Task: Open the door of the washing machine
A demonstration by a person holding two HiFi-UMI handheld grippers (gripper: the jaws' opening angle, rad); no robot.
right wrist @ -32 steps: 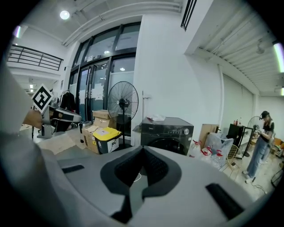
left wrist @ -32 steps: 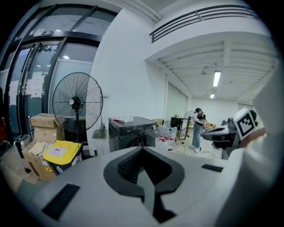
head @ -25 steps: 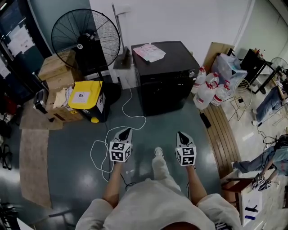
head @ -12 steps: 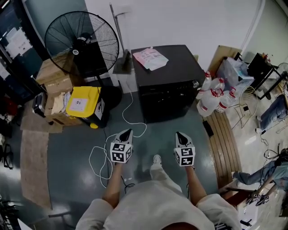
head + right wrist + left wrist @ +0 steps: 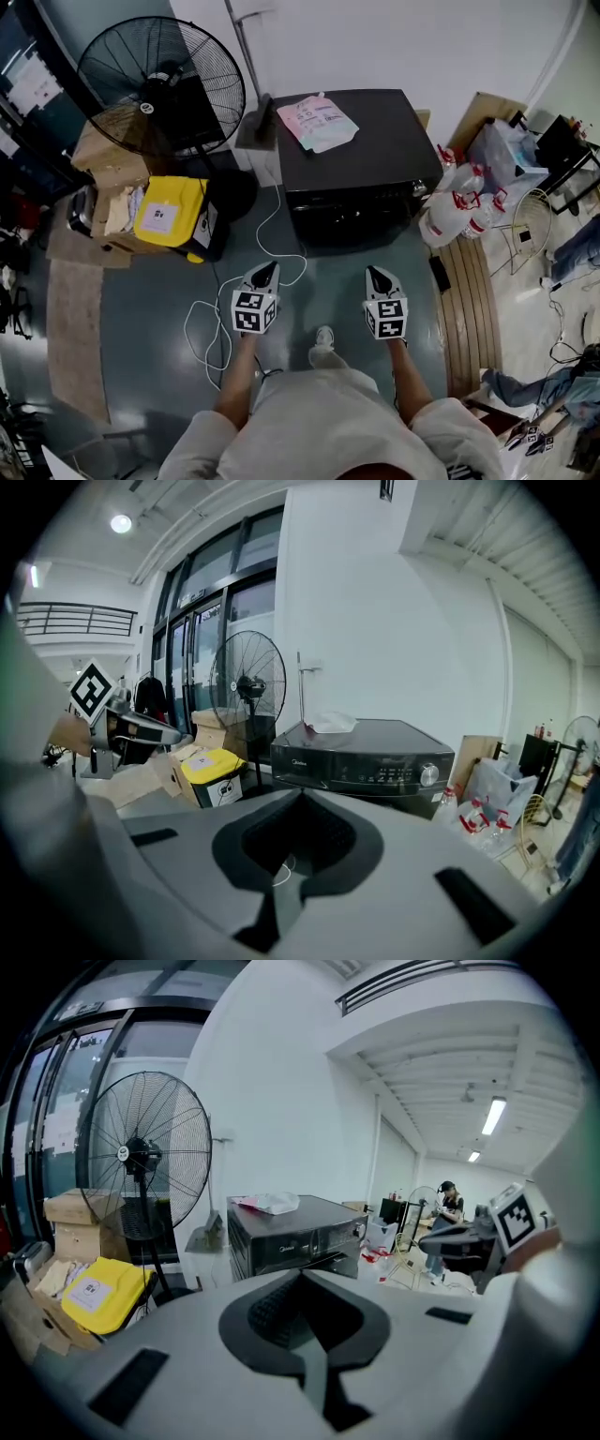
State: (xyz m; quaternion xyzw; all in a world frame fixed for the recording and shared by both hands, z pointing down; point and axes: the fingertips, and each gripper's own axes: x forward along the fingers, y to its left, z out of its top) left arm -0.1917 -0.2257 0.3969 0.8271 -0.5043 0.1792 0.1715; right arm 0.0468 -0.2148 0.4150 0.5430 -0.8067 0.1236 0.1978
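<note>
Head view: left gripper [image 5: 263,273] and right gripper [image 5: 376,275] are held side by side, well apart from the black washing machine [image 5: 361,159], which stands against the white wall [image 5: 394,37] beside a pedestal fan [image 5: 159,84]. Left gripper view: jaws together, nothing between them. Right gripper view: jaws together, empty; the machine's control panel faces them.

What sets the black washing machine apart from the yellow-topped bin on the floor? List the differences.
Colour: the washing machine is black; the yellow-topped bin has a yellow top with a white label.
Size: the washing machine is clearly larger than the yellow-topped bin.
Load: a pink-and-white bag lies on the washing machine; the yellow-topped bin carries only its label.
Both stand on the grey floor.
</note>
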